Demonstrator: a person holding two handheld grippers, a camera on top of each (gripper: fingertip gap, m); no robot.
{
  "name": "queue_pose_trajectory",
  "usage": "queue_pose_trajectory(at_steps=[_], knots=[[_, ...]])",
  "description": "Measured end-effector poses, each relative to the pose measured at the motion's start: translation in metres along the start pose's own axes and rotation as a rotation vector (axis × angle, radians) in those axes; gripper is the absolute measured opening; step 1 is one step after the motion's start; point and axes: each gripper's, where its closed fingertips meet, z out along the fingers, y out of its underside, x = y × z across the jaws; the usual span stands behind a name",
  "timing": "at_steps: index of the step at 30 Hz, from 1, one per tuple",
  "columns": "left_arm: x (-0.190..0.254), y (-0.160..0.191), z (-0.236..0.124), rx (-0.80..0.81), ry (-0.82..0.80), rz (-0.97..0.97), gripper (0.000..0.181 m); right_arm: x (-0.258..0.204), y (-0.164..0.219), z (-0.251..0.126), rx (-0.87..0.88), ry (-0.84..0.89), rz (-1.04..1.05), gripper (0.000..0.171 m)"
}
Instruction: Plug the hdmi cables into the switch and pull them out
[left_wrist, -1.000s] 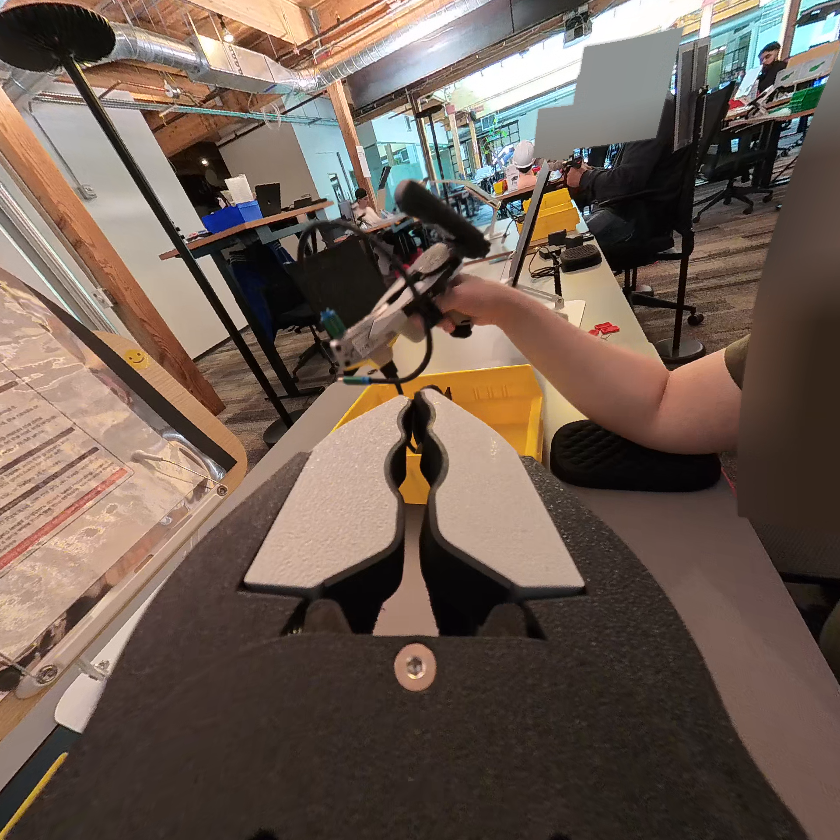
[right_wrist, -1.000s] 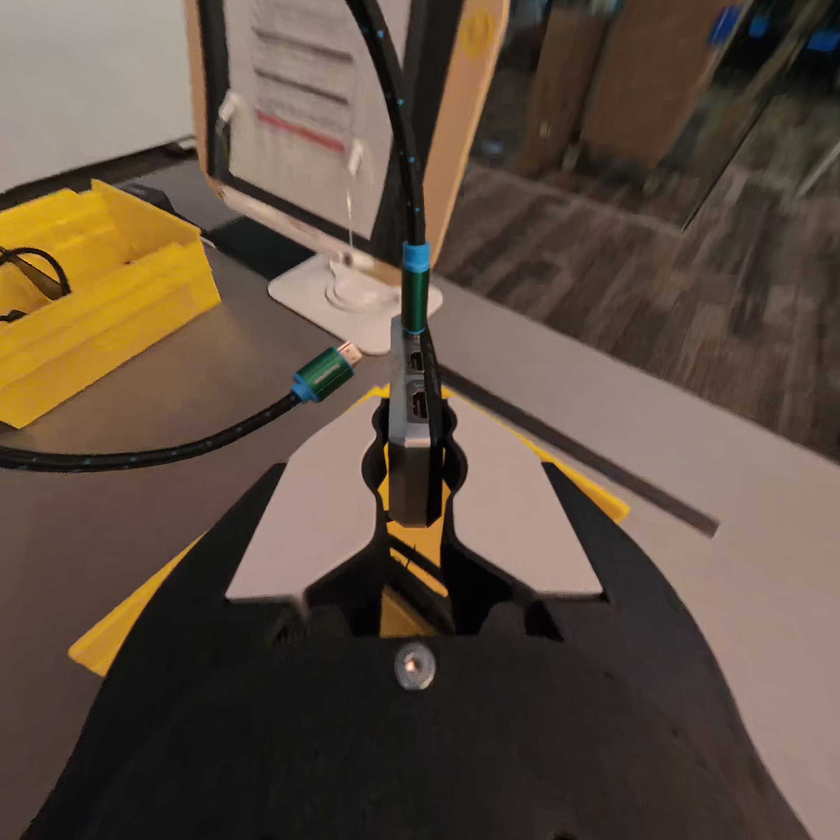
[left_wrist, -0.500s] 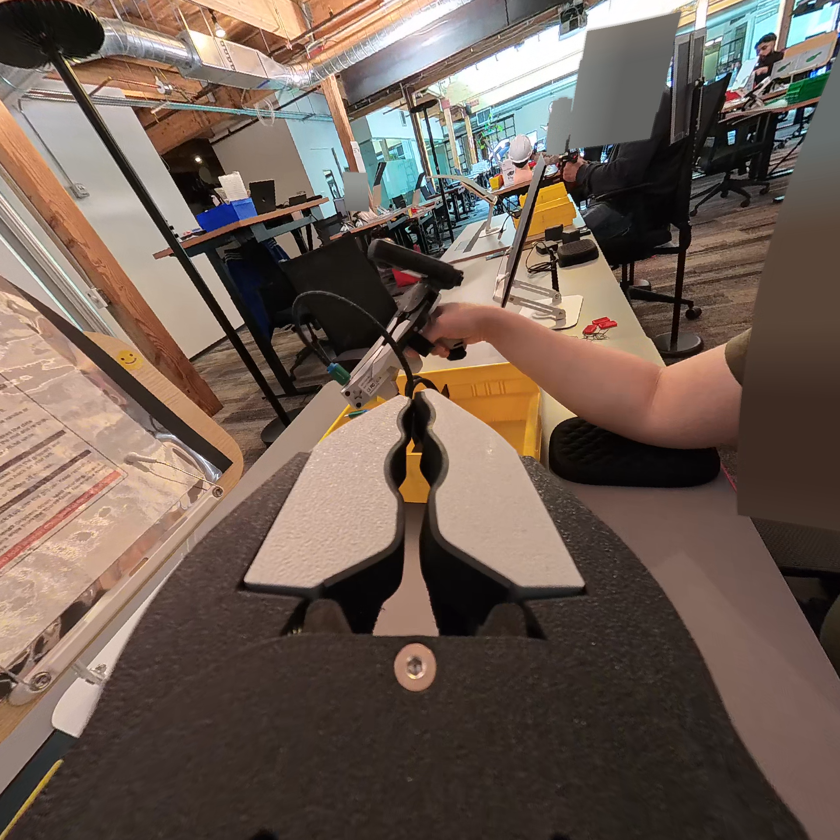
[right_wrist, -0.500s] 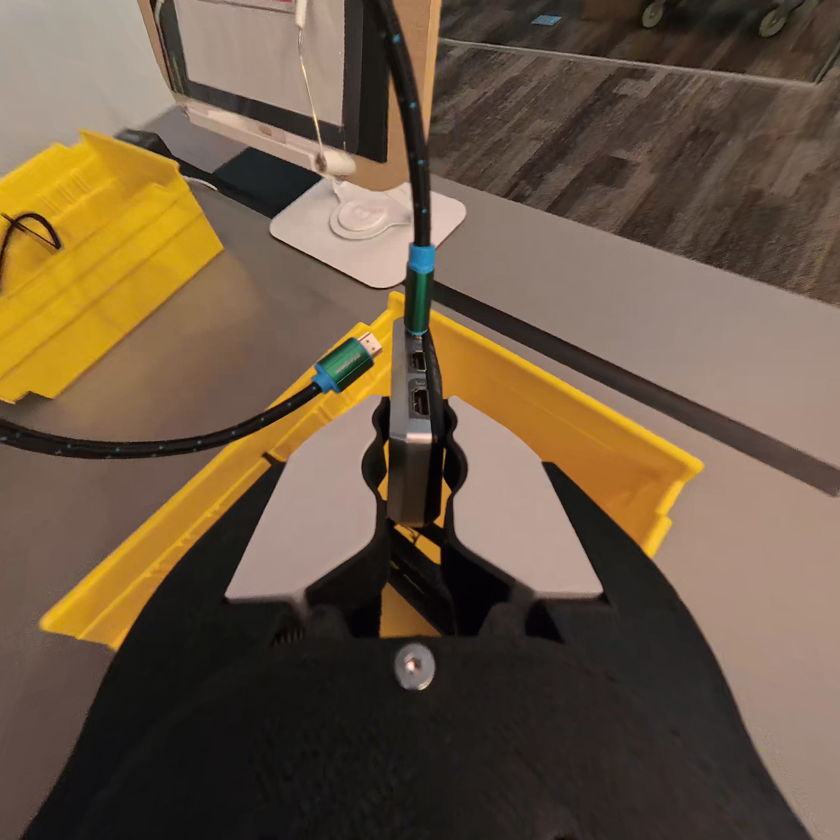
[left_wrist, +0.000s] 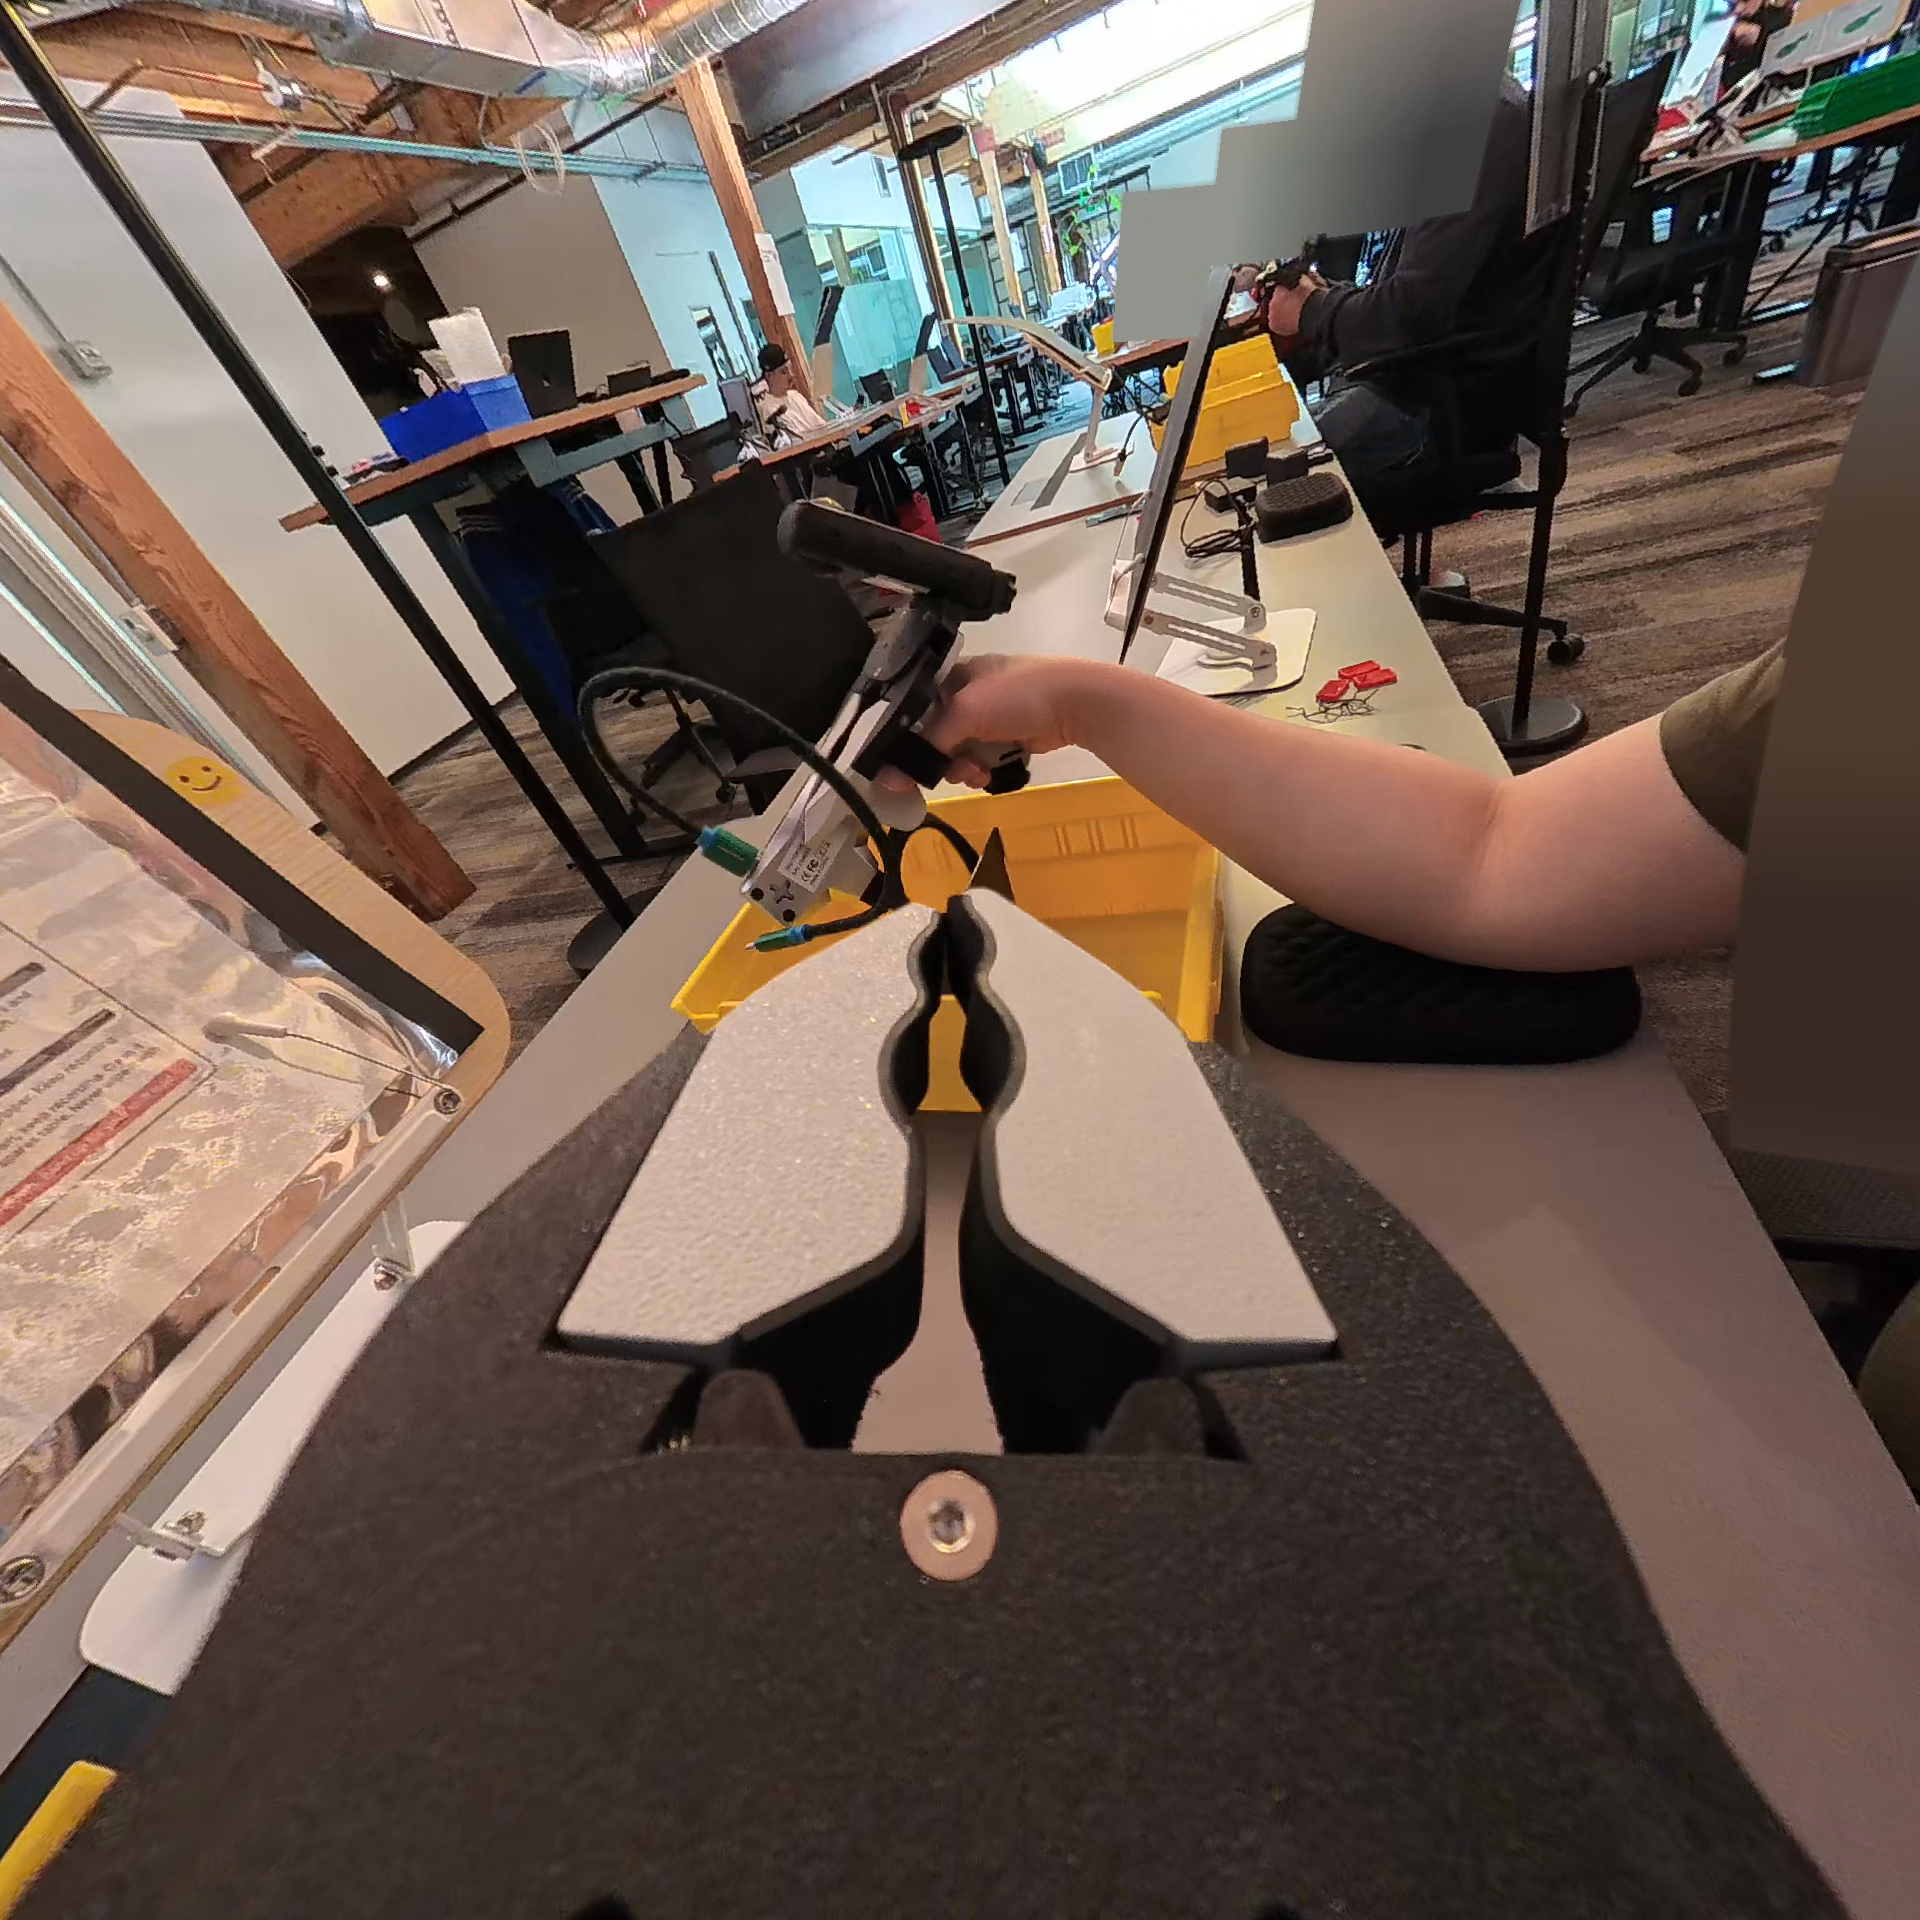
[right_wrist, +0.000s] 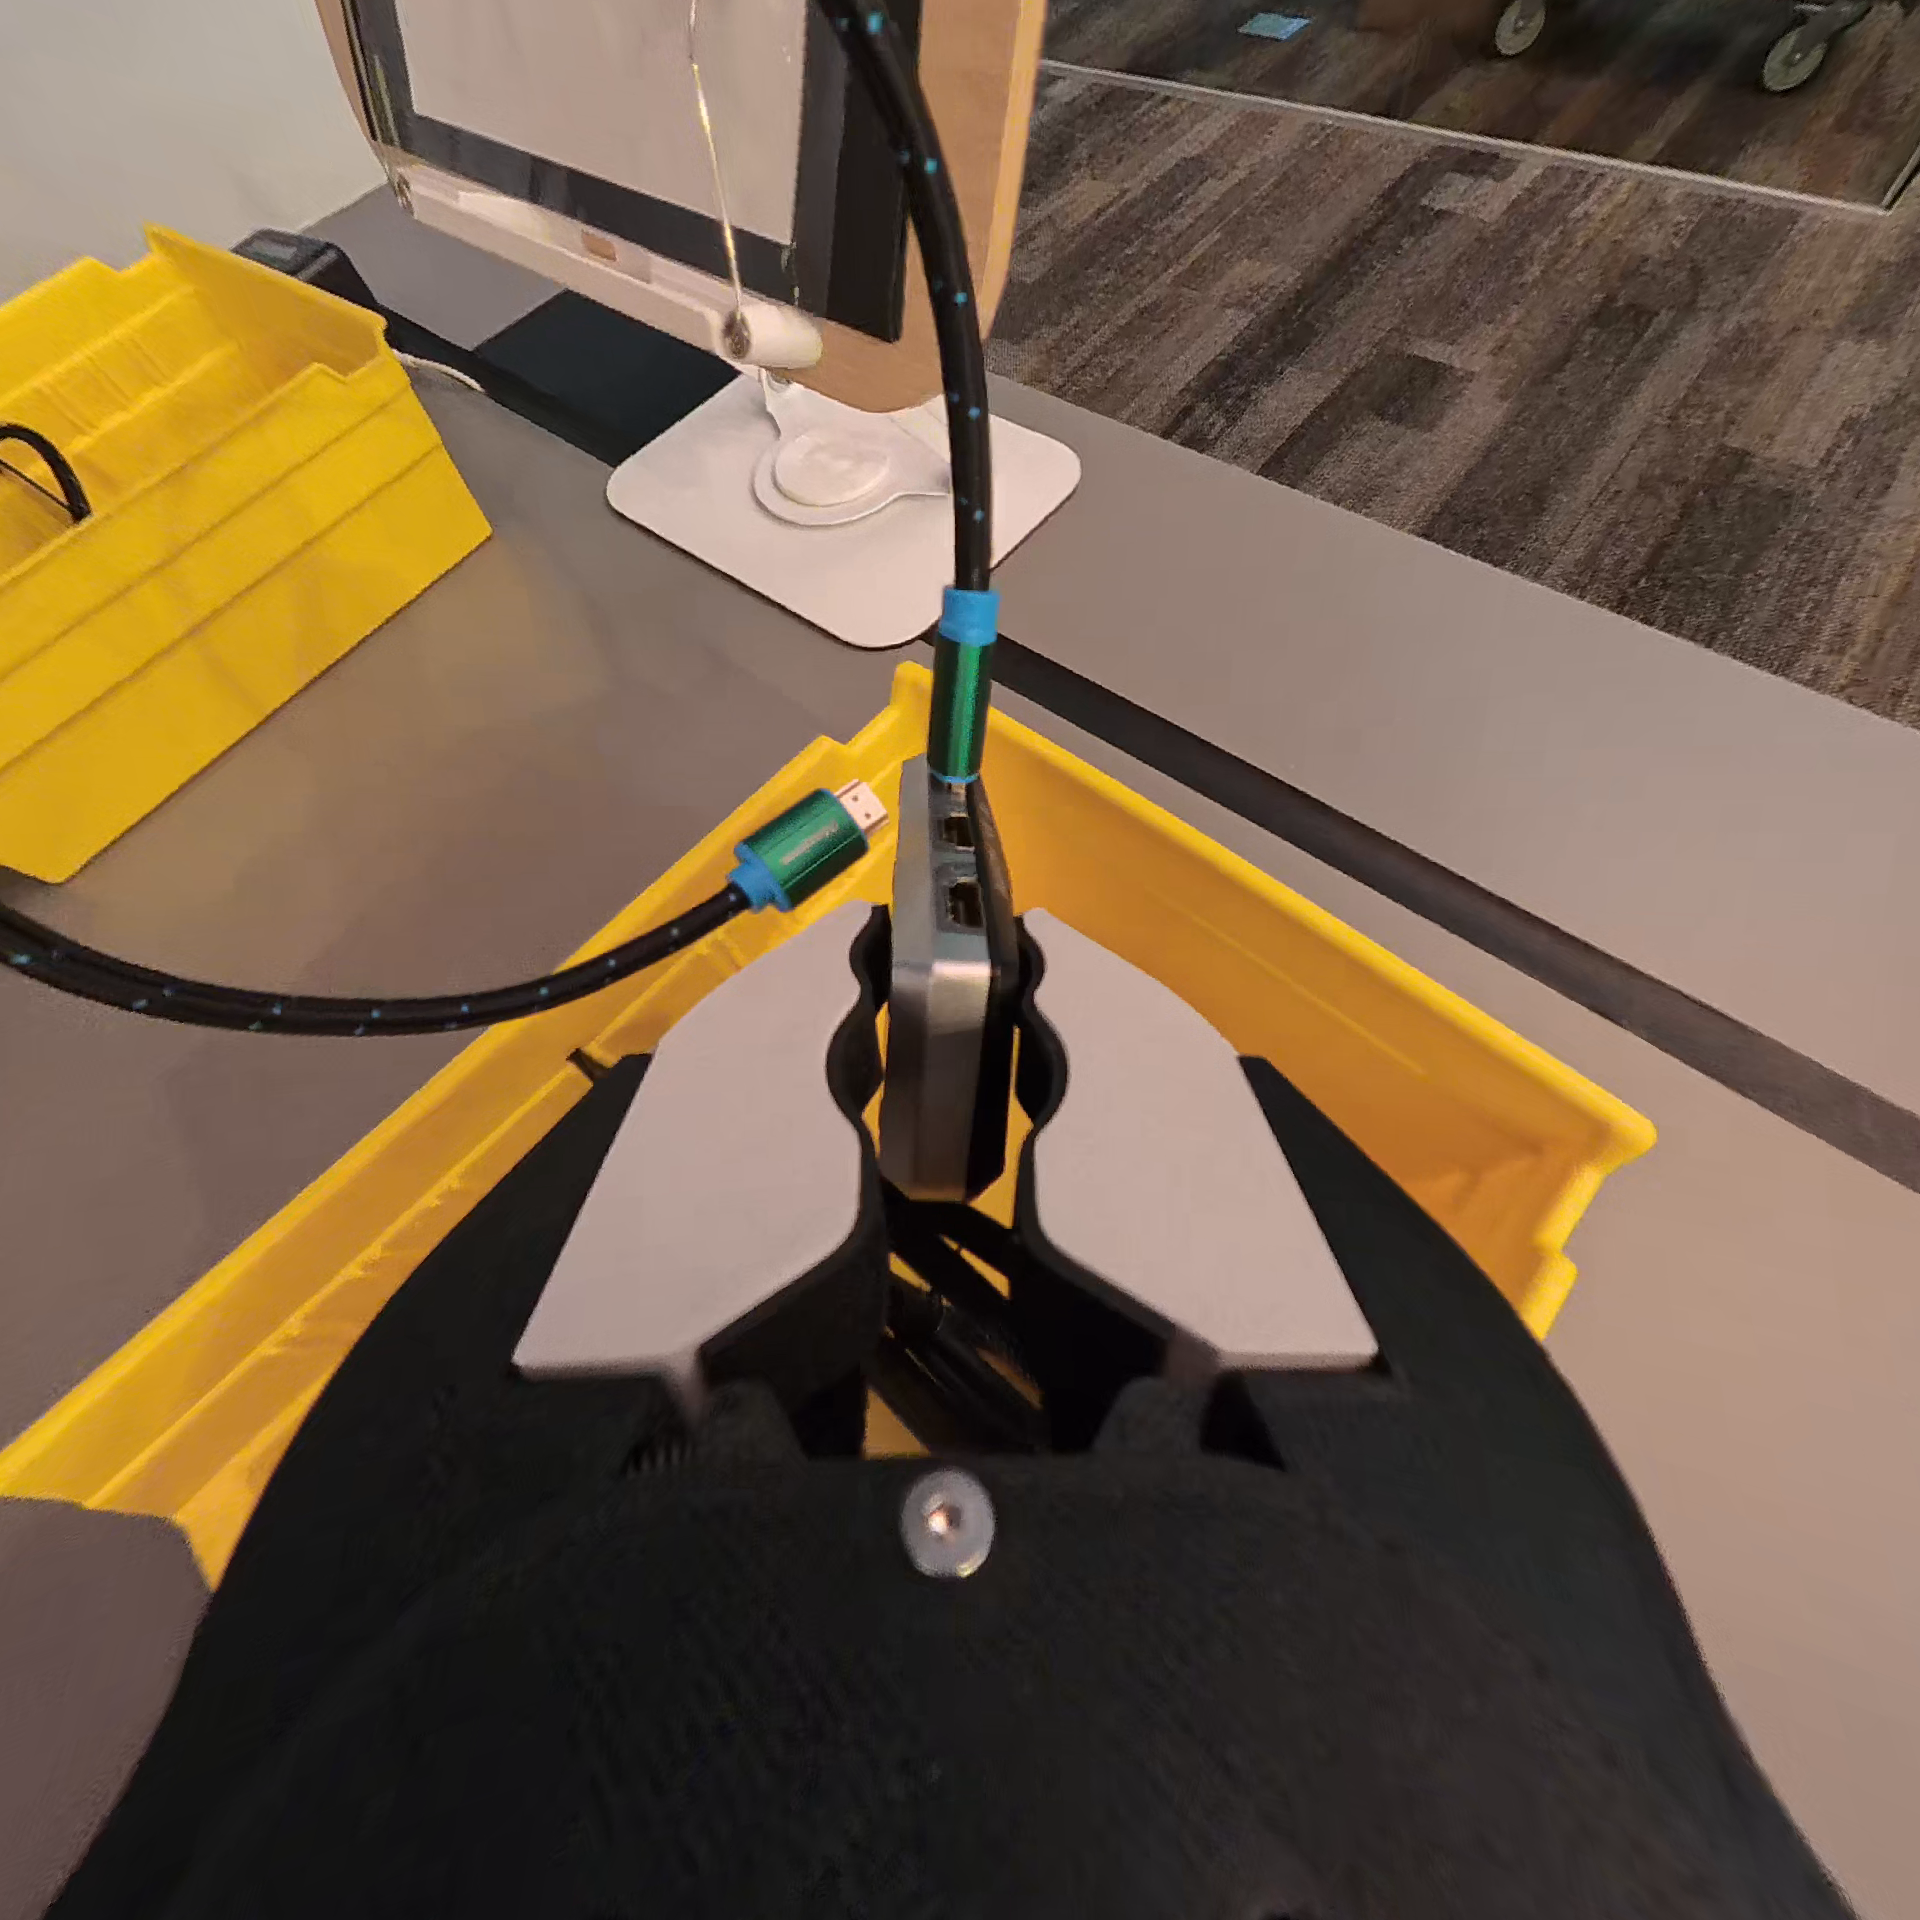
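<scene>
We found the left gripper (left_wrist: 948, 940) clenched on nothing, poised low over the near part of the worktop (left_wrist: 1507, 1247), beside the acrylic-covered sheet (left_wrist: 156, 1122) along its left edge, with the yellow bin (left_wrist: 1122, 883) just ahead. Further right, over that bin, our right gripper (right_wrist: 945, 1023) was grasping the switch (right_wrist: 940, 1039) on edge. One green plug (right_wrist: 958, 707) sat in its top port, while the two ports below stood empty. A second green plug (right_wrist: 805, 847) hung free just left of the switch, its cable (right_wrist: 312, 1003) trailing toward the worktop's left edge.

We judged the task partway: one cable seated, another not yet in, and all the pulling out left. Printing showed on the loose plug, the switch's underside and the covered sheet; we leave it unread.
</scene>
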Motion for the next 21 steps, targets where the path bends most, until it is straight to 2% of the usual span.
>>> queue_pose_trajectory(at_steps=[11,21], knots=[[0.003,0.008,0.008,-0.032,0.017,-0.003,0.0,-0.016,0.014,0.061,-0.159,0.135,-0.191,0.023],[0.005,0.012,0.011,-0.05,0.023,-0.004,0.0,-0.017,0.016,0.06,-0.193,0.158,-0.238,0.026]])
